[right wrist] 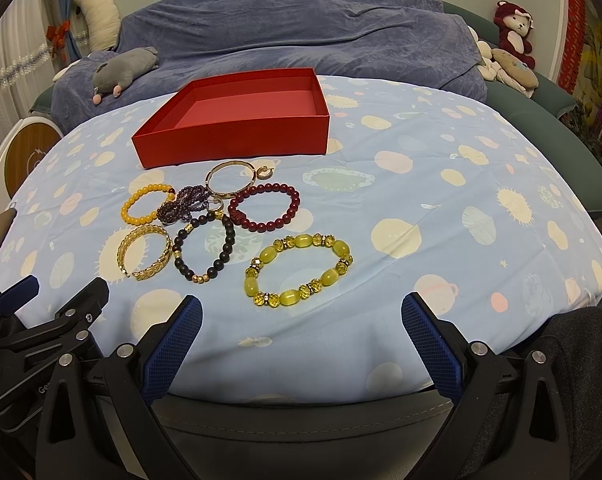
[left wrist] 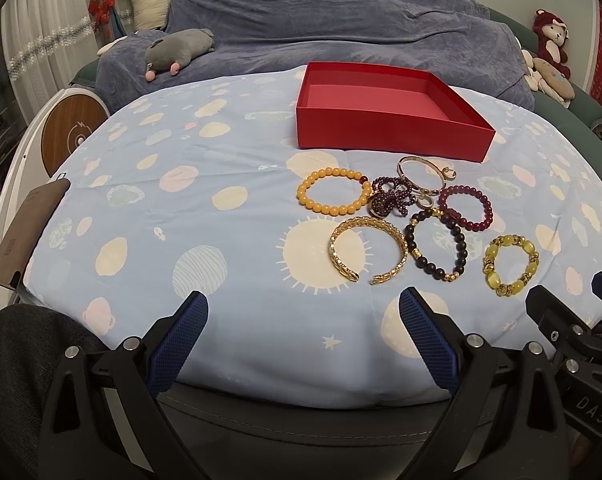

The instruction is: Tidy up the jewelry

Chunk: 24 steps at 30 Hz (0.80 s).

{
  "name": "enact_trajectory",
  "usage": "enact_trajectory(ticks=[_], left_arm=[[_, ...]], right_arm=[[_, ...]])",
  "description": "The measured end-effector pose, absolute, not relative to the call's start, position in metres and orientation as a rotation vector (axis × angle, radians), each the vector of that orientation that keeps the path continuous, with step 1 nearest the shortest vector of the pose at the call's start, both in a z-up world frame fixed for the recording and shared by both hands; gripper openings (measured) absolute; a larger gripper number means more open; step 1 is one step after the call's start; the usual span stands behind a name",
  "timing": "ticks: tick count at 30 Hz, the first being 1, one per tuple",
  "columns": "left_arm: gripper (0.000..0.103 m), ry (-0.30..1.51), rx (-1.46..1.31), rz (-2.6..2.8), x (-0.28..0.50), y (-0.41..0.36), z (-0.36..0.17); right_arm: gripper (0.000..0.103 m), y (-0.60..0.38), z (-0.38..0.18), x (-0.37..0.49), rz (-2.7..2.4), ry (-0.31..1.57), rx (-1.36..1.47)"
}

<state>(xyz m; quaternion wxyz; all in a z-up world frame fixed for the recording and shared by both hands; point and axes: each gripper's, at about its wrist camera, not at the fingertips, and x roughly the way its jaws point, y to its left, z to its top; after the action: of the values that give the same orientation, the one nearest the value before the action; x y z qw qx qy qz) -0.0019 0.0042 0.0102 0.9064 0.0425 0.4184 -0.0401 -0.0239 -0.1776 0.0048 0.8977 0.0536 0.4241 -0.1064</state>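
An empty red box (left wrist: 389, 136) (right wrist: 237, 140) stands on the blue planet-print cloth. In front of it lie several bracelets: an orange bead one (left wrist: 301, 194) (right wrist: 125, 210), a gold cuff (left wrist: 335, 254) (right wrist: 167, 258), a black bead one (left wrist: 461, 248) (right wrist: 227, 248), a dark red bead one (left wrist: 486, 204) (right wrist: 293, 208), a yellow-green one (left wrist: 491, 258) (right wrist: 337, 272), a purple tangle (left wrist: 389, 200) (right wrist: 181, 204) and a thin gold bangle (left wrist: 405, 170) (right wrist: 215, 188). My left gripper (left wrist: 303, 300) is open and empty near the front edge, left of the jewelry. My right gripper (right wrist: 301, 304) is open and empty just short of the yellow-green bracelet.
A small gold ring (right wrist: 265, 173) lies beside the bangle. A grey plush (left wrist: 181, 50) and a blue blanket (left wrist: 341, 20) lie behind the box. A red plush monkey (right wrist: 513, 32) sits at the far right. A brown phone (left wrist: 29, 232) rests at the left edge.
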Motion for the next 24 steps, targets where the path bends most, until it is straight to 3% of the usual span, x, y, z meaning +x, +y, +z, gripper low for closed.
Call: enact_trajectory(ticks=[24], left_arm=[[0.092, 0.936, 0.022, -0.082, 0.037, 0.013, 0.002]], right_arm=[[0.096, -0.198, 0.0, -0.004, -0.248, 0.915, 0.151]])
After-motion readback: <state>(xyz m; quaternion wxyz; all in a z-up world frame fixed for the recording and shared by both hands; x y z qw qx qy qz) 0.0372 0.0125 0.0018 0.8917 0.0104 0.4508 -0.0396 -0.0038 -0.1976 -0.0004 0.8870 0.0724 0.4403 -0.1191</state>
